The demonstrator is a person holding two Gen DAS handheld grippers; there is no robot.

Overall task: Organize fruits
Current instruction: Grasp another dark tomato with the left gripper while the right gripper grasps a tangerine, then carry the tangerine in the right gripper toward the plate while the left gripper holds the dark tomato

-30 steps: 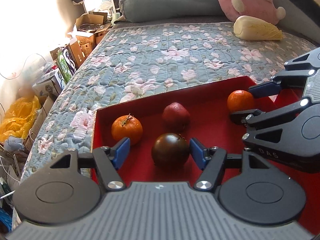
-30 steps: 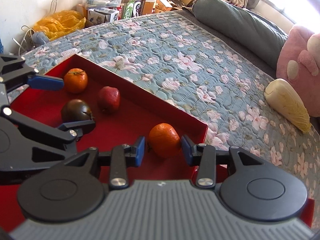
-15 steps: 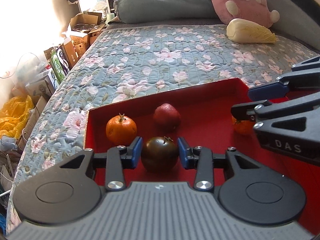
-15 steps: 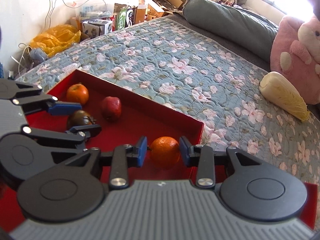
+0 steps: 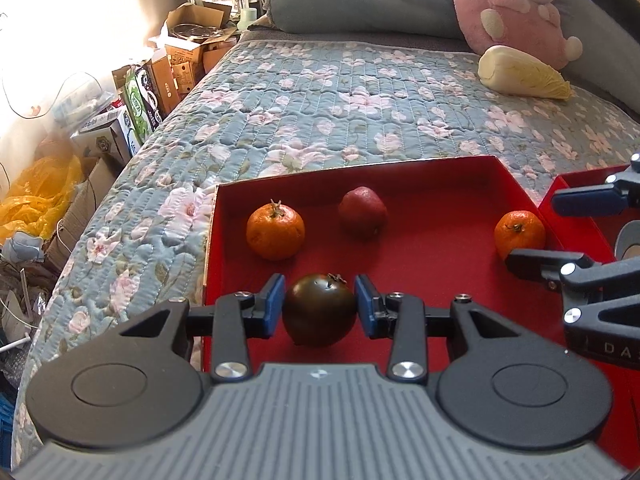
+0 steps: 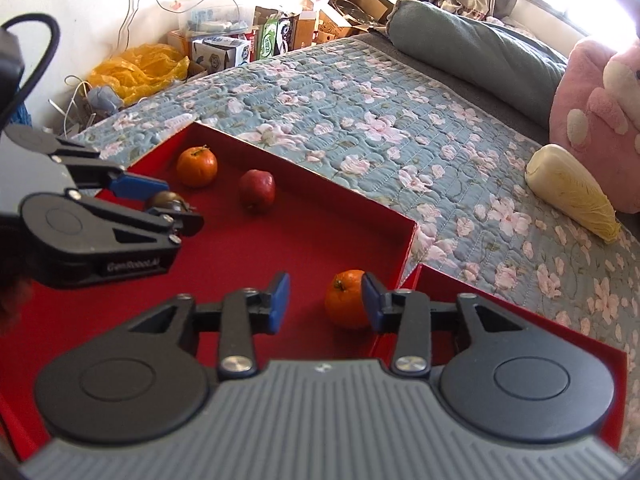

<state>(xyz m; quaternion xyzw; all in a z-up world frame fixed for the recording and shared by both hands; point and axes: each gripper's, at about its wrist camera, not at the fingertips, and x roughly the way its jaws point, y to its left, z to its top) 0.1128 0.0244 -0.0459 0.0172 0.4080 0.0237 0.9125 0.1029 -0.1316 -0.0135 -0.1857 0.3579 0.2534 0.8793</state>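
The left gripper is clamped on the dark tomato over the red tray. Only the right view shows the right gripper opening, its left pad clear of the orange by the tray's right wall.

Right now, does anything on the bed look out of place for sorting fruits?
Yes: a napa cabbage lies alone on the floral quilt, beside the pink plush toy, far from the red tray that holds the fruits. It is a vegetable, and it is not in any tray.

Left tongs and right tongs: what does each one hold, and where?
Left tongs grip the dark tomato by its sides. Right tongs, opening, hold nothing.
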